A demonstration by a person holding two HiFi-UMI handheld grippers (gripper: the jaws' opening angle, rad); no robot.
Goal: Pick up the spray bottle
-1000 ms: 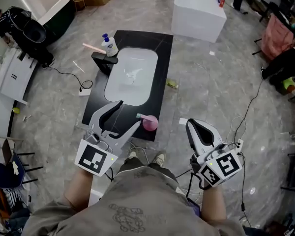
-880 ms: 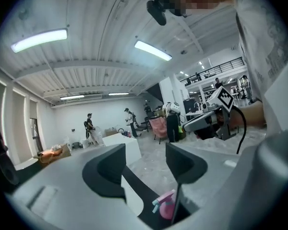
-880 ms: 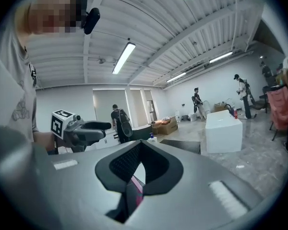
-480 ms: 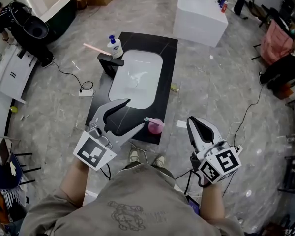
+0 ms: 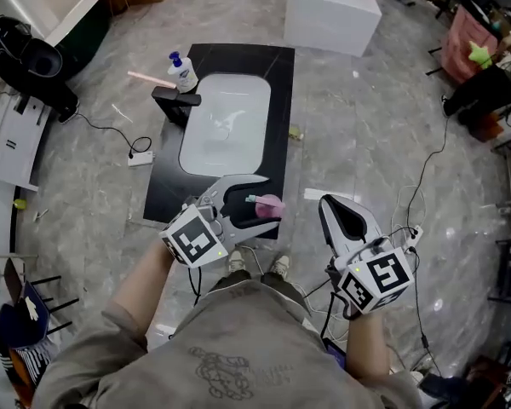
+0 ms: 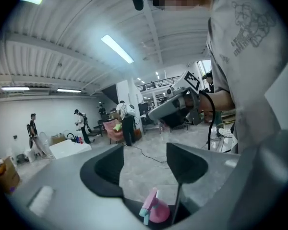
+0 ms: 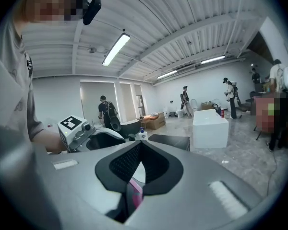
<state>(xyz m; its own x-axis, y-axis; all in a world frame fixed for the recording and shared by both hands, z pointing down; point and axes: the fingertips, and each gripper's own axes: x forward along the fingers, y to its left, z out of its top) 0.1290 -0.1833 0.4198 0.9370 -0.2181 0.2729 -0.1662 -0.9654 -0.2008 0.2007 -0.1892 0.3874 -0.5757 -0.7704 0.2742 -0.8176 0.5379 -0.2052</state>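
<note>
The pink spray bottle (image 5: 269, 206) with a pale teal nozzle stands on the near right corner of the black countertop (image 5: 277, 100). My left gripper (image 5: 273, 199) is open, with one jaw on either side of the bottle; I cannot tell whether they touch it. In the left gripper view the bottle (image 6: 155, 211) sits low between the open jaws of the left gripper (image 6: 146, 166). My right gripper (image 5: 341, 207) is shut and empty, to the right of the counter over the floor. In its own view the right gripper (image 7: 139, 152) shows a sliver of the pink bottle (image 7: 134, 195) below its jaws.
A white sink basin (image 5: 226, 122) is set in the countertop, with a black faucet (image 5: 175, 100) and a soap pump bottle (image 5: 183, 71) at its far left. A white block (image 5: 332, 7) stands beyond. Cables (image 5: 426, 177) trail over the grey floor. People stand in the background.
My left gripper has swung right and forward, so its open jaws now flank the spray bottle. The right gripper has barely moved.
</note>
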